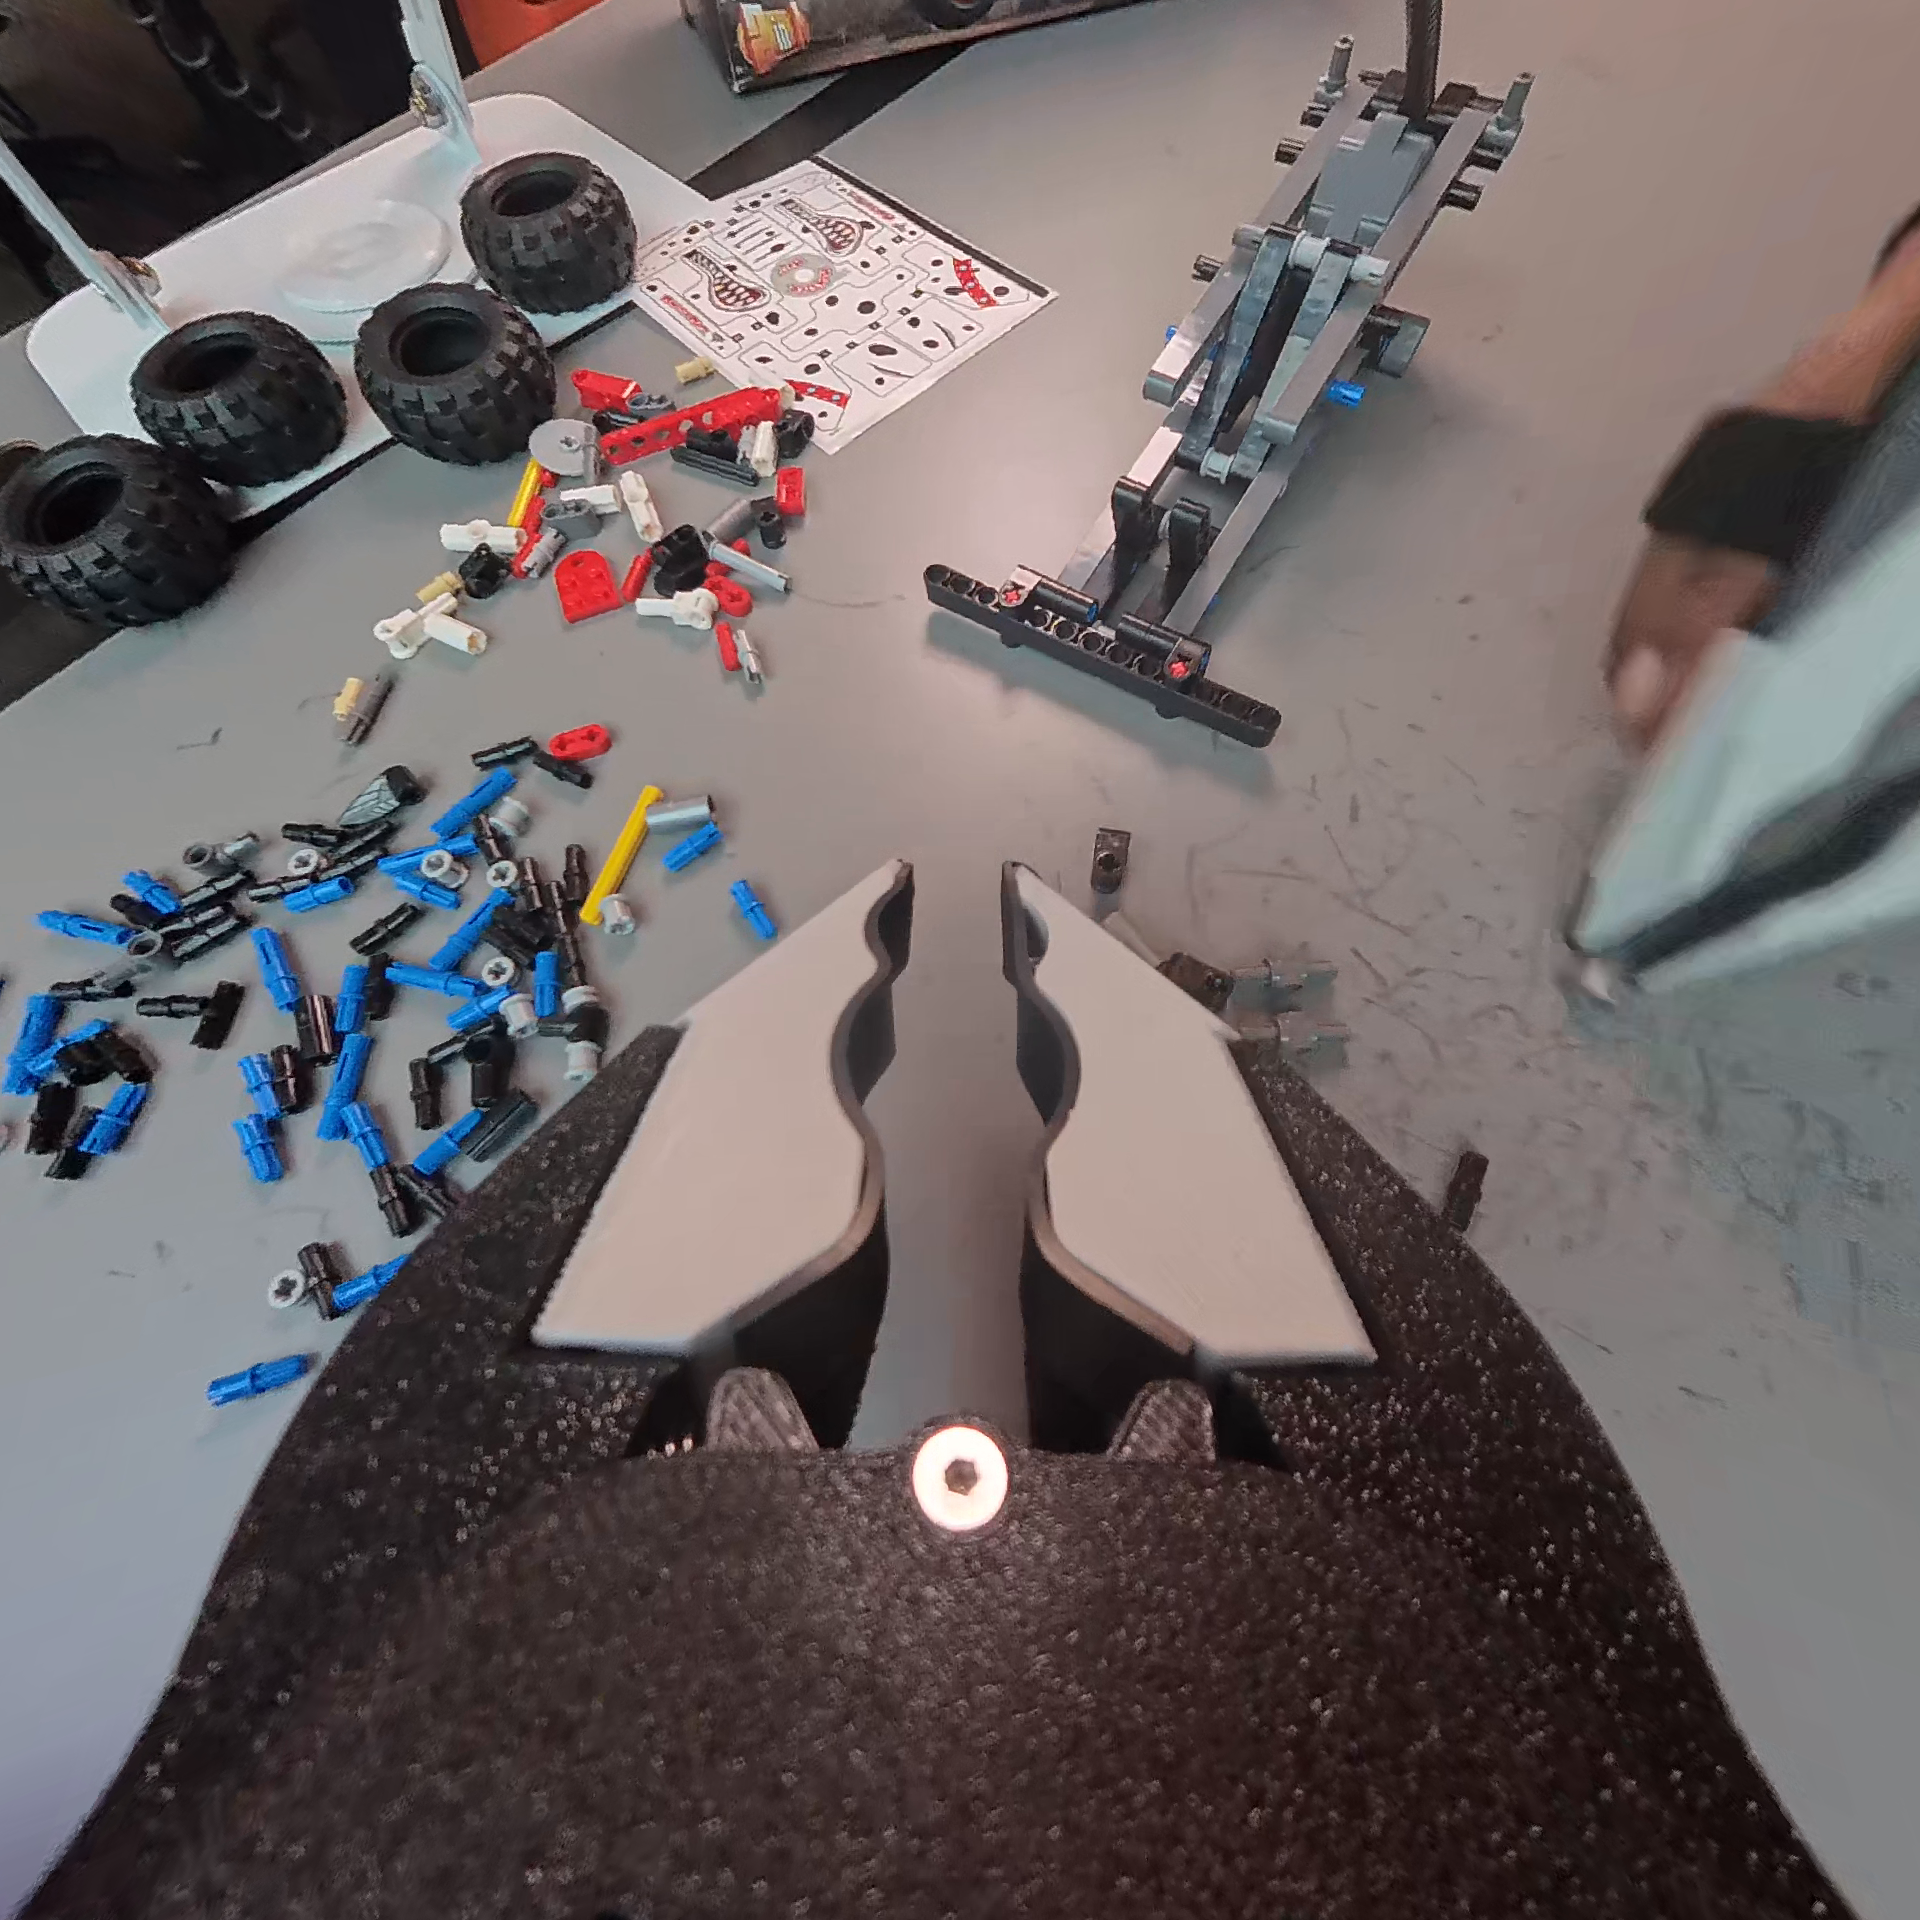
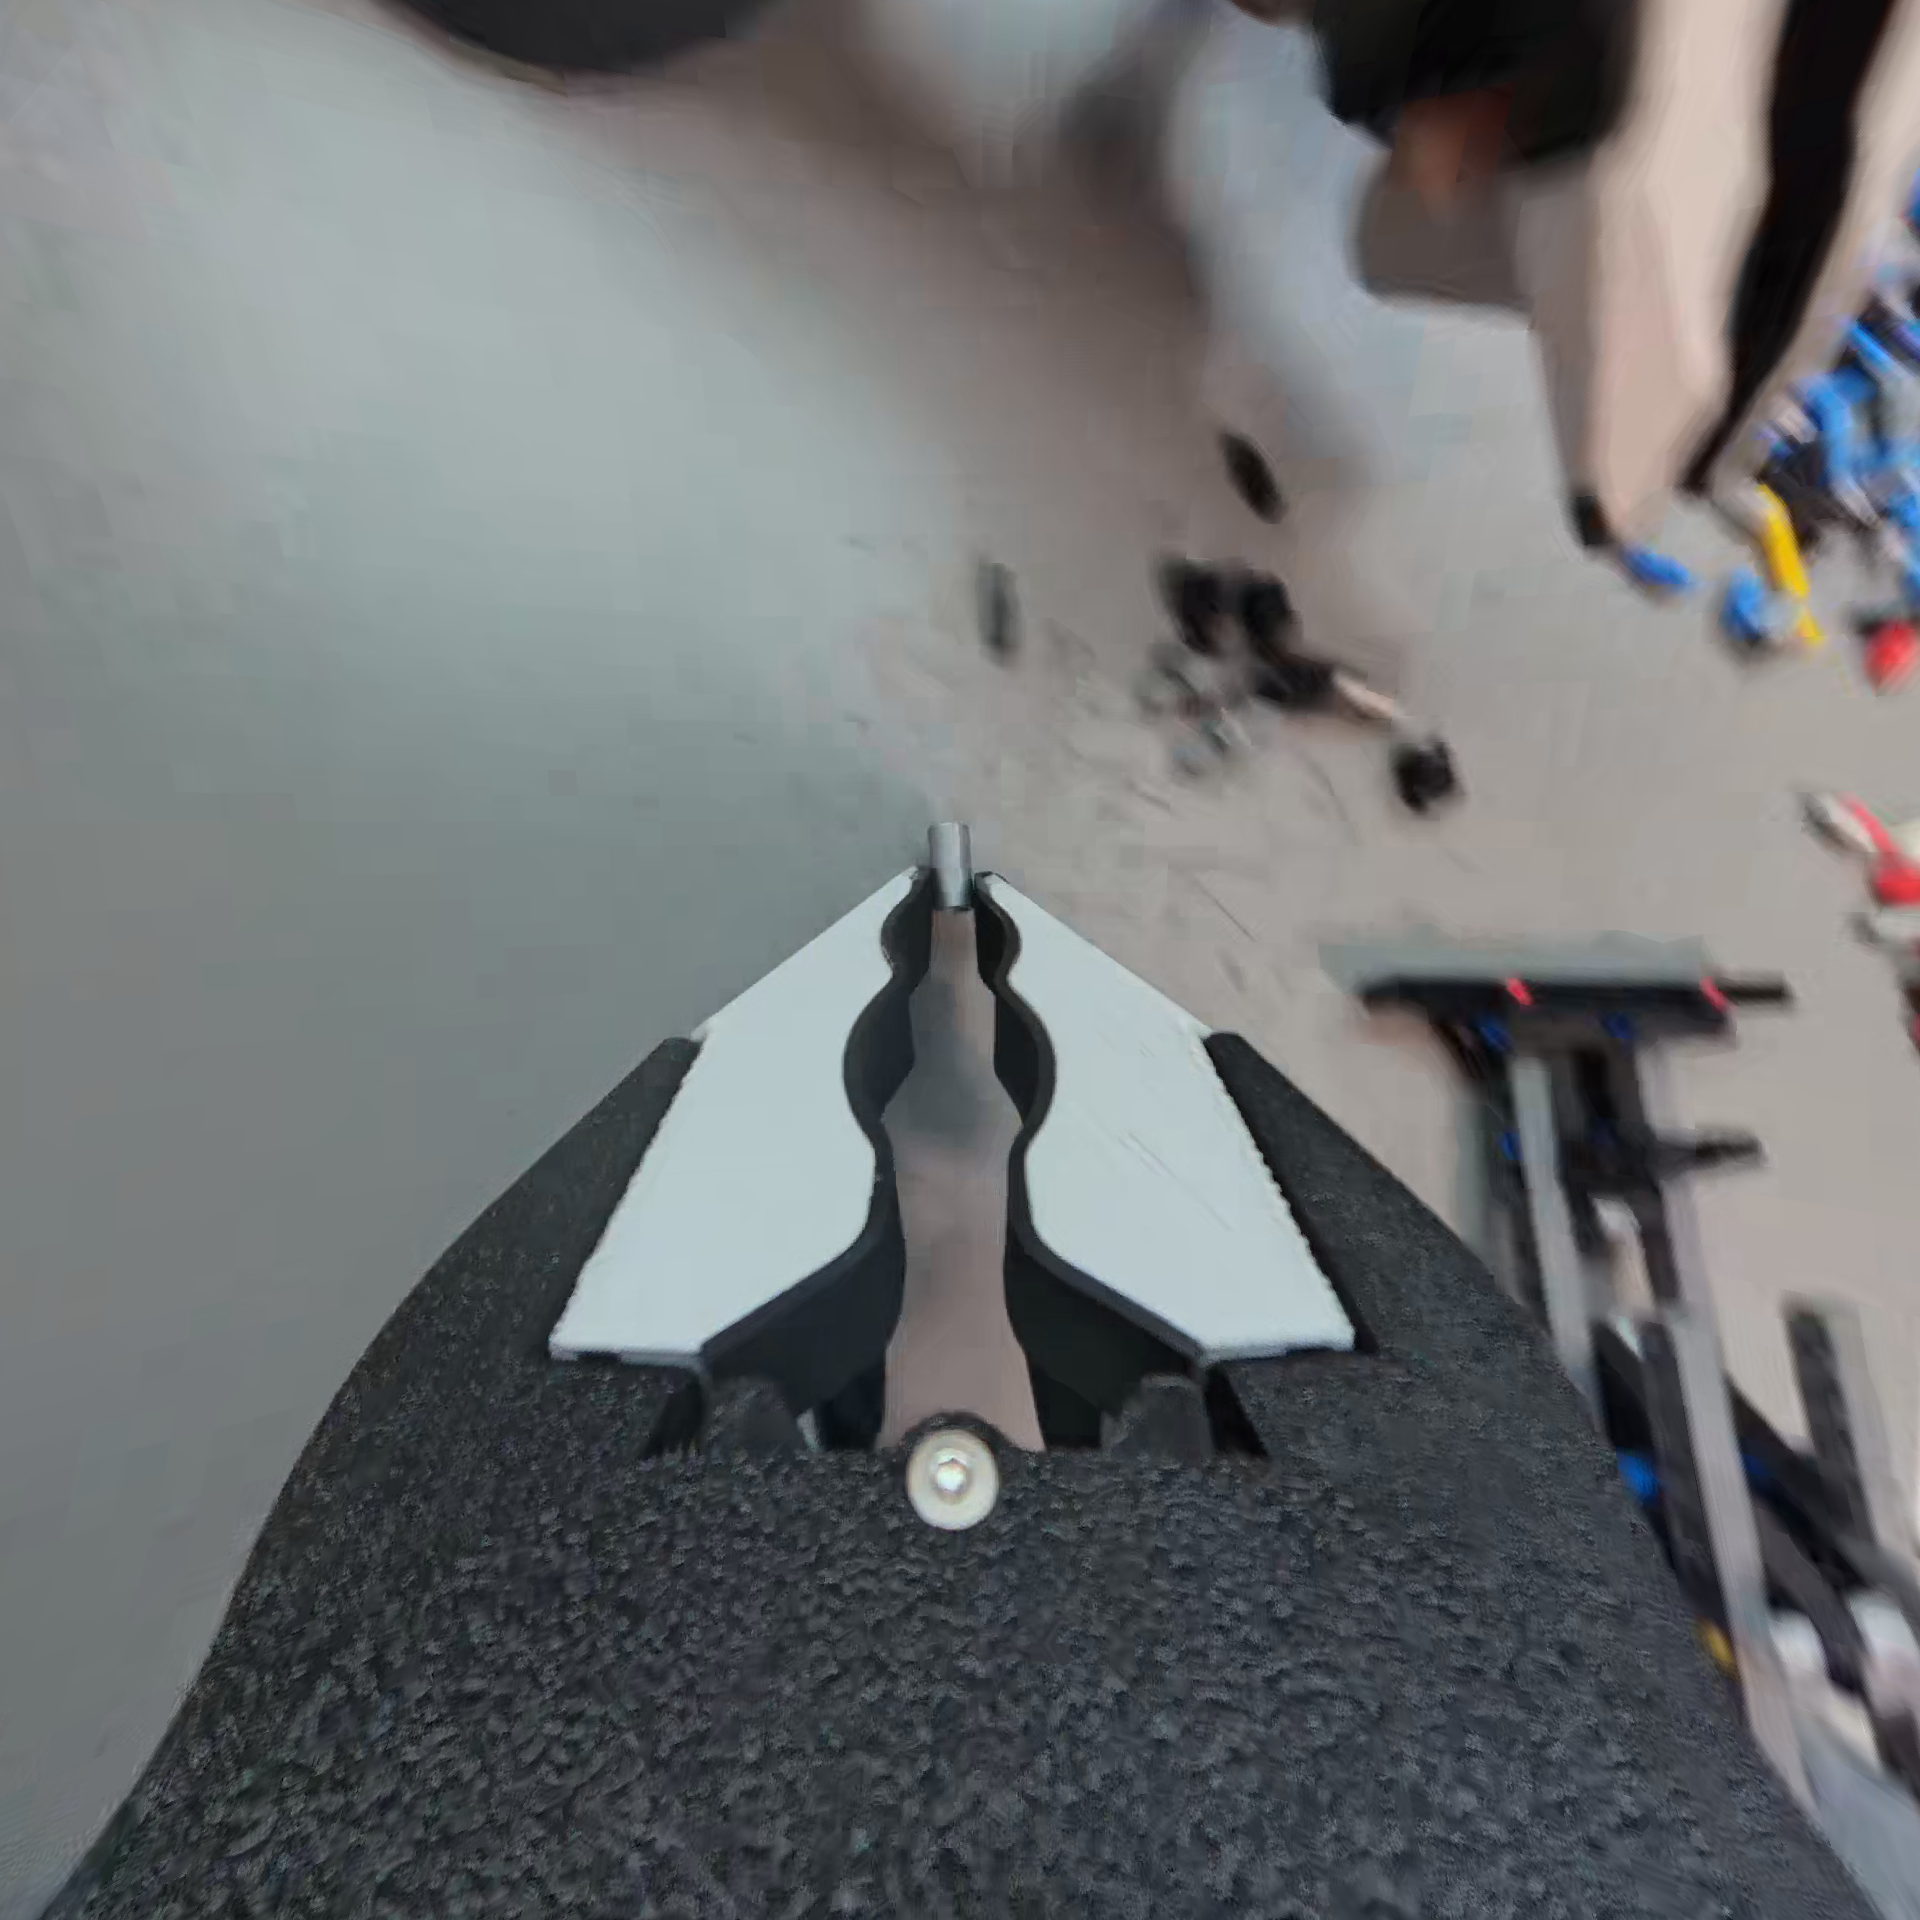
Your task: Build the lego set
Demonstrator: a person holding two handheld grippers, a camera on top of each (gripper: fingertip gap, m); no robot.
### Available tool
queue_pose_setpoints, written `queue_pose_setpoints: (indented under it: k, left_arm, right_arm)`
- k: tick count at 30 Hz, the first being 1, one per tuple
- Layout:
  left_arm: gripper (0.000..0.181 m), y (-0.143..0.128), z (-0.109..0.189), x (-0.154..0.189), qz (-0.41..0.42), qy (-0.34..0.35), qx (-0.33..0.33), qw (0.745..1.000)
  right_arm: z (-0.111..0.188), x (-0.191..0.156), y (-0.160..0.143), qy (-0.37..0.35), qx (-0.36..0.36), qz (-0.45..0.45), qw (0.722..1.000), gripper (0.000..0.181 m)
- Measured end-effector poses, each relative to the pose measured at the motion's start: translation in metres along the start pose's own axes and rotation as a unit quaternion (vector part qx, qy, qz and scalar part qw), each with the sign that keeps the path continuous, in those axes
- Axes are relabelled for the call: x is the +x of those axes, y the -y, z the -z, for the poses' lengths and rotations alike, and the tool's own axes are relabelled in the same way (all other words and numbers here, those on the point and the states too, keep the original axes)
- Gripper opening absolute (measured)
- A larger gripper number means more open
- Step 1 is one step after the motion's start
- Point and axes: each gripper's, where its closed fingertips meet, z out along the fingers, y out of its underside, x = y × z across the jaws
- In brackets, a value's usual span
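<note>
Gray scratched table [image 1: 1351,831]; my right gripper [image 2: 951,878] pinches a small gray peg [image 2: 949,868] pointing forward; left gripper [image 1: 956,873] gapes empty.

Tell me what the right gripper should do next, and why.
Probably carry the small grey pin over to the half-built frame. The right gripper is shut on it at the fingertips, while the left gripper is open and holds nothing.

We see a scuffed grey worktop [image 1: 1351,831] carrying a half-built grey chassis [image 1: 1247,416], a sticker sheet [image 1: 842,281], a red-and-white parts pile [image 1: 644,520], scattered blue and black pins [image 1: 343,987], and four black tyres [image 1: 457,369].
</note>
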Motion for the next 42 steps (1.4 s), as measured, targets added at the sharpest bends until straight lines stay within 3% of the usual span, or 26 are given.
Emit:
queue_pose_setpoints:
  k: [2,6,9,12,19,25,42]
  left_arm:
    - [0.018,0.0,0.002,0.0,-0.002,-0.009,-0.003,1.0]
    - [0.017,-0.004,0.004,0.01,-0.03,-0.044,-0.018,0.998]
    - [0.017,-0.012,0.007,0.027,-0.061,-0.088,-0.037,0.994]
    - [0.017,-0.014,0.01,0.044,-0.083,-0.122,-0.044,0.988]
    - [0.016,-0.023,0.009,0.082,-0.156,-0.178,-0.056,0.97]
    - [0.017,-0.039,0.002,0.078,-0.2,-0.151,-0.094,0.964]
    - [0.009,-0.034,-0.005,0.081,-0.196,-0.141,-0.083,0.967]
  right_arm:
    - [0.014,0.041,-0.037,-0.056,-0.019,-0.062,0.996,0.007]
    - [0.025,0.069,-0.059,-0.1,-0.014,-0.113,0.988,0.008]
    - [0.024,0.072,-0.058,-0.106,-0.001,-0.125,0.986,0.009]
    - [0.03,0.075,-0.055,-0.125,0.009,-0.119,0.985,0.023]
    - [0.05,0.075,-0.017,-0.16,0.099,-0.101,0.977,0.023]
    - [0.032,0.06,-0.016,-0.143,0.078,-0.067,0.984,0.022]
    - [0.029,0.05,0.001,-0.124,0.119,-0.061,0.983,0.021]
